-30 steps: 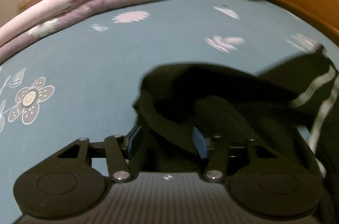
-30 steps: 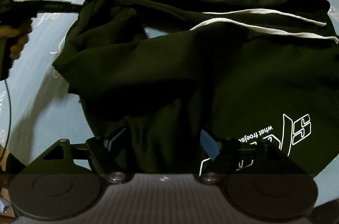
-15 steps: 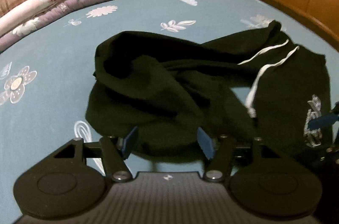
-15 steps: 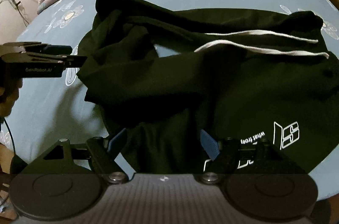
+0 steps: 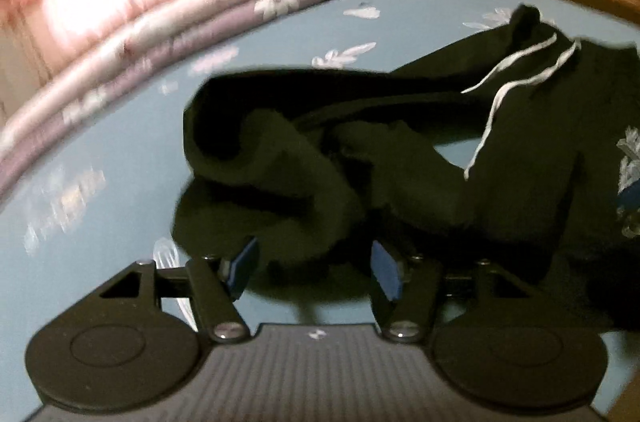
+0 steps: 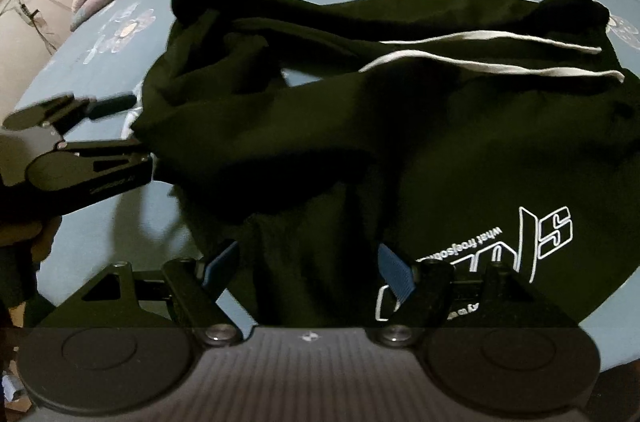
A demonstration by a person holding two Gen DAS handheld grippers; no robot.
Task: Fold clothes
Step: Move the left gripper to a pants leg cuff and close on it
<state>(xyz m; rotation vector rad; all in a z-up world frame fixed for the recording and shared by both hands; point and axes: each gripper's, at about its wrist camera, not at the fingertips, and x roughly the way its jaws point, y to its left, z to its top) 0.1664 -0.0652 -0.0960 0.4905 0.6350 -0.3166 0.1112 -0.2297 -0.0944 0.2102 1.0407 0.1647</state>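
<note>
The left hand-held gripper [image 5: 314, 268] stands partly open, gripping nothing, its jaws just widened, at the near hem of a crumpled black hoodie [image 5: 400, 162]. The right hand-held gripper [image 6: 308, 268] gapes empty over the printed chest. White drawcords [image 6: 488, 52] cross the hoodie. Bare bed [image 5: 120, 150] lies leftward; folded quilts [image 5: 180, 34] line the far edge.

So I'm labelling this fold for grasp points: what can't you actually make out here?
- Black garment: near hem hidden behind the right gripper body in the right wrist view; dark folds merge.
- White lettering: partly covered by a finger, upside down, unreadable.
- Left wrist view: motion blur smears the bedsheet pattern.
- Left gripper: fingertips lost against the black cloth in the right wrist view, contact unclear.
</note>
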